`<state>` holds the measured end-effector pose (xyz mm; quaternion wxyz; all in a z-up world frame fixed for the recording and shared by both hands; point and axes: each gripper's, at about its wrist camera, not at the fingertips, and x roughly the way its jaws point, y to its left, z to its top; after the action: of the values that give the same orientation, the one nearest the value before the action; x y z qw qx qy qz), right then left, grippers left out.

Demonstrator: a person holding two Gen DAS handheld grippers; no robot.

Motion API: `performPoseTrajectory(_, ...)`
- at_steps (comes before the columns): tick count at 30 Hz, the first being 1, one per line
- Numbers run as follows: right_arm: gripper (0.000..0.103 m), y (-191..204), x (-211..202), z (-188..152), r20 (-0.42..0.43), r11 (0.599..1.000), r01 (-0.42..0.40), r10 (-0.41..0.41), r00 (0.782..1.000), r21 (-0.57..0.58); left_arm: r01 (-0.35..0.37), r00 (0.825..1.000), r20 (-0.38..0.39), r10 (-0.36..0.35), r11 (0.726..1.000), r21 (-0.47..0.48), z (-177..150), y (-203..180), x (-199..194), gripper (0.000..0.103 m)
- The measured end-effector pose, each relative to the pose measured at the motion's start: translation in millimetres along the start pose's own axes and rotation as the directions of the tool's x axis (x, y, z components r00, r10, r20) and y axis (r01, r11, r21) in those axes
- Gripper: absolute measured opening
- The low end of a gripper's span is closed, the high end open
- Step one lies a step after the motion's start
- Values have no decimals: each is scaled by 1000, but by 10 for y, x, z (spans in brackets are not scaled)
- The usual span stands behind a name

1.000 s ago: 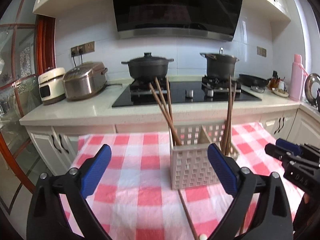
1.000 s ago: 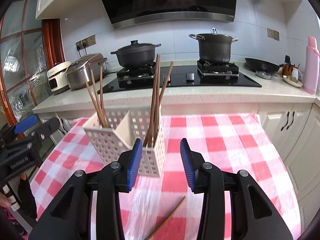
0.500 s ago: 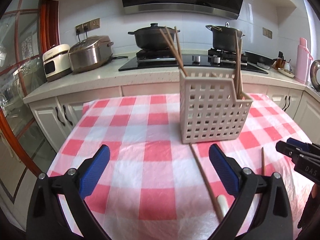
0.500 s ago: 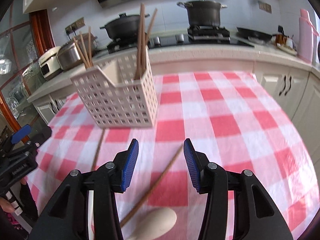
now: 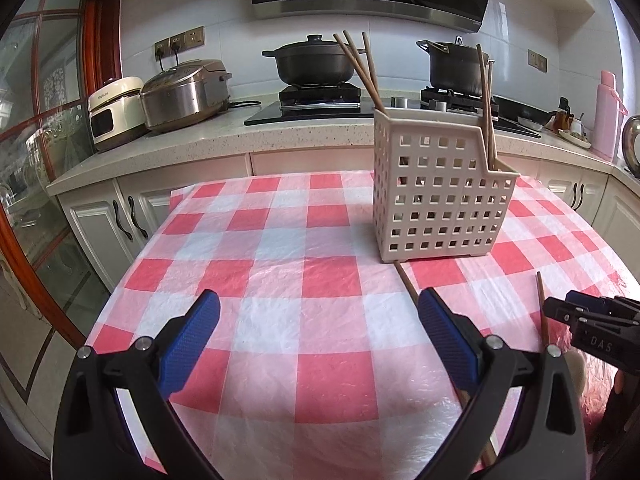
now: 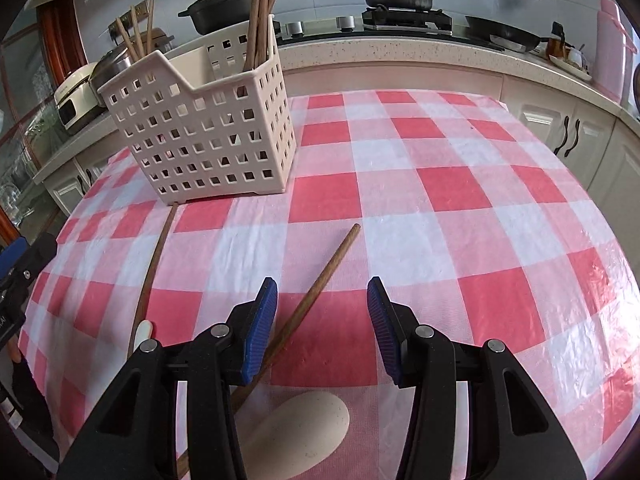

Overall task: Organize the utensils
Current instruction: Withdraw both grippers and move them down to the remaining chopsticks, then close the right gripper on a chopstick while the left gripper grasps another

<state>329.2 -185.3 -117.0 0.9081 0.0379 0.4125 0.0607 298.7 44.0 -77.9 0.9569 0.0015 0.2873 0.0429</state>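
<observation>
lower centre of my right view, a wooden spoon lies between my spread right gripper jaws: light, stiff, smooth; i'd pinch mid-handle. left gripper spread, empty.

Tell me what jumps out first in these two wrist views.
The red-and-white checked tablecloth fills both views. On it stands a white perforated utensil caddy with brown chopsticks sticking up from its compartments. Nearer, a wooden-handled spoon lies loose on the cloth in front of the right gripper, whose blue-padded jaws stand open and empty; a second long utensil lies beside it.
</observation>
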Motion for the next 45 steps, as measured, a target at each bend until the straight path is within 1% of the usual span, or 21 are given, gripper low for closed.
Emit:
performPoseTrajectory(7, 46, 80, 122, 22, -55, 999, 26, -28, 998, -30, 12, 1000, -8, -12, 1000, 2, -12, -9, 65, 96)
performPoseTrajectory(14, 46, 207, 144, 8, -59, 998, 26, -30, 998, -65, 17, 999, -33, -17, 1000, 0, -52, -3, 154, 96)
performPoseTrajectory(18, 46, 286, 147, -17, -59, 994, 44, -49, 997, -96, 18, 999, -43, -18, 1000, -2, -83, 0, 183, 96)
performPoseTrajectory(24, 45, 324, 158, -16, -57, 993, 56, -62, 996, -105, 20, 998, -52, -20, 1000, -4, -114, 4, 209, 96)
performPoseTrajectory(27, 38, 354, 162, -15, -52, 992, 61, -67, 996, -113, 21, 998, -57, -21, 1000, -5, -127, 12, 206, 96)
performPoseTrajectory(29, 29, 385, 164, -17, -49, 991, 60, -66, 997, -122, 22, 998, -59, -22, 1000, -7, -136, 18, 206, 96)
performPoseTrajectory(31, 23, 428, 167, -19, -47, 989, 56, -63, 997, -135, 23, 998, -63, -23, 1000, -9, -143, 26, 206, 96)
performPoseTrajectory(35, 14, 466, 176, -12, -47, 988, 48, -55, 997, -145, 16, 998, -66, -17, 1000, -9, -148, 35, 204, 96)
performPoseTrajectory(41, 9, 441, 185, 4, -46, 991, 38, -45, 998, -131, 15, 997, -74, -15, 1000, -2, -151, 4, 207, 96)
performPoseTrajectory(45, 8, 300, 160, 20, -37, 998, 5, -7, 999, -62, 27, 996, -89, -27, 1000, 3, -135, -67, 233, 96)
